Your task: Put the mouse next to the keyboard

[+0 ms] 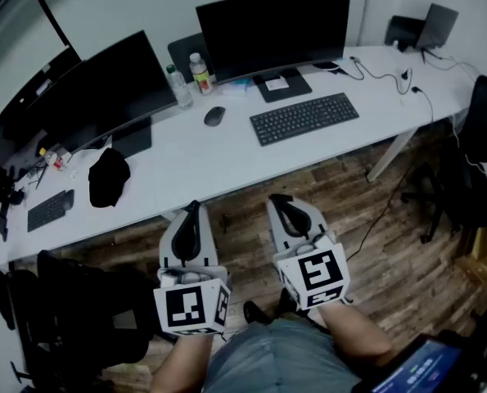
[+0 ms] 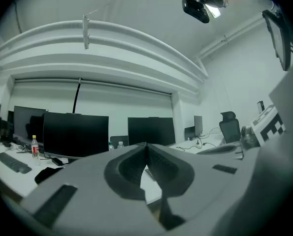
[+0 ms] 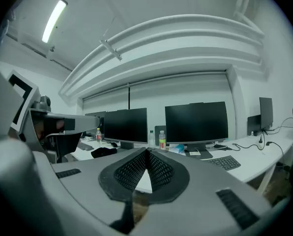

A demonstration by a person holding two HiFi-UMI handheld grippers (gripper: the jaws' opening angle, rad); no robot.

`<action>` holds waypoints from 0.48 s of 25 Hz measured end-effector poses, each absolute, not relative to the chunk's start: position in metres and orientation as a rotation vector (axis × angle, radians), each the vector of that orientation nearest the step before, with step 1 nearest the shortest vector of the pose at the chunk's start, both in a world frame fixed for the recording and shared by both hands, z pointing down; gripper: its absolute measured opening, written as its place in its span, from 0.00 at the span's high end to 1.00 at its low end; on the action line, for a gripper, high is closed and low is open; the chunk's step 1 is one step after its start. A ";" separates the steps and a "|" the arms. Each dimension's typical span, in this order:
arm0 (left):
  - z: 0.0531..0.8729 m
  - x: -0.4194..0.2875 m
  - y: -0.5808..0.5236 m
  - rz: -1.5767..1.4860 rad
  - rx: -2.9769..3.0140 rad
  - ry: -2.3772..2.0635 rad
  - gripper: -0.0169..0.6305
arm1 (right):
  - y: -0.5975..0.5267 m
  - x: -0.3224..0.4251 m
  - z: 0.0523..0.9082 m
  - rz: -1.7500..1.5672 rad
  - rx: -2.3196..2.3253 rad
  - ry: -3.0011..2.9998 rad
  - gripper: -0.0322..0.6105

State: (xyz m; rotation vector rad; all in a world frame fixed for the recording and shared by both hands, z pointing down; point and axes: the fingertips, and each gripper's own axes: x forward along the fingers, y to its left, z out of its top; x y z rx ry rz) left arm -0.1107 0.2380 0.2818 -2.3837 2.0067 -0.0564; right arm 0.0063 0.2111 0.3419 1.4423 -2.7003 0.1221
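The head view looks steeply down on the white desk point(image 1: 227, 158) from above and back of its near edge, taking in the floor before the desk. The left gripper view rides on the left gripper point(image 1: 194, 207), low before the desk and short of it, facing level across the desk top and up to the ceiling. The right gripper view, on the right gripper point(image 1: 277, 199) beside it, faces likewise. All three share the desk top and the monitor point(image 3: 196, 124) at the desk's back
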 end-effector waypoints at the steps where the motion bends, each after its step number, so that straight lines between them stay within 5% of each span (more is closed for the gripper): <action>1: 0.283 -0.107 0.237 -0.060 -2.383 2.006 0.97 | 0.210 0.010 0.343 0.125 1.444 -2.702 0.93; 12: 0.304 -0.052 0.230 -0.162 -2.416 1.993 0.97 | 0.196 0.046 0.356 0.208 1.407 -2.739 0.93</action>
